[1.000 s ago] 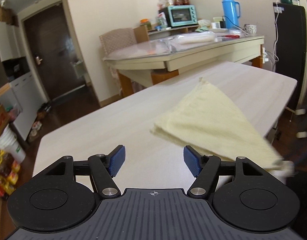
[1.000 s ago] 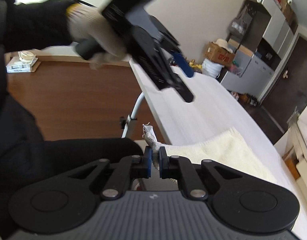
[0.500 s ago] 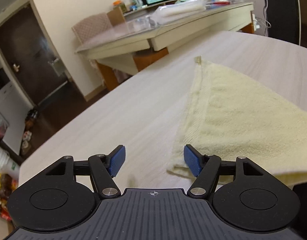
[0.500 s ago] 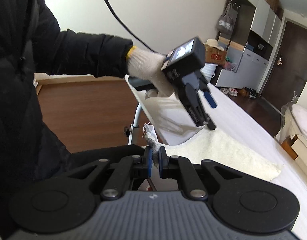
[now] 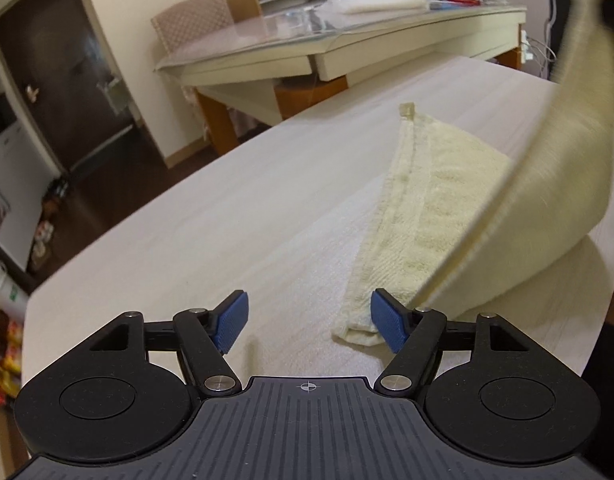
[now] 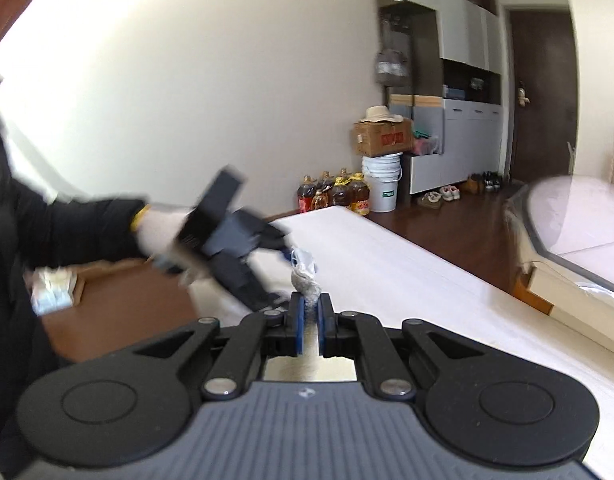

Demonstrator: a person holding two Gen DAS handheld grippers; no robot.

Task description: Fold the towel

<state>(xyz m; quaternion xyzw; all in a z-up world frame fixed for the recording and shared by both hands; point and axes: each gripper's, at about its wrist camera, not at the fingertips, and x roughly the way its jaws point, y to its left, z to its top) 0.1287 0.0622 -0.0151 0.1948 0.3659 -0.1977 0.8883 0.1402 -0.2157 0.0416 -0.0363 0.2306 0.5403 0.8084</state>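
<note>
Fold under way, not complete. Right gripper is clamped on a corner of the towel, lifting one flap off the table. Left gripper is empty, its jaws opening, near the towel's front corner. Flap remains unlaid.

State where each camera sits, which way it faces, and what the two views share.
Left wrist: on the left gripper, jaws opening with nothing between them, angled down over the table at the towel; no body shows.
Right wrist: on the right gripper, shut on a towel corner, facing across the table; a gloved hand and sleeve show.
Shared: towel and table.
</note>
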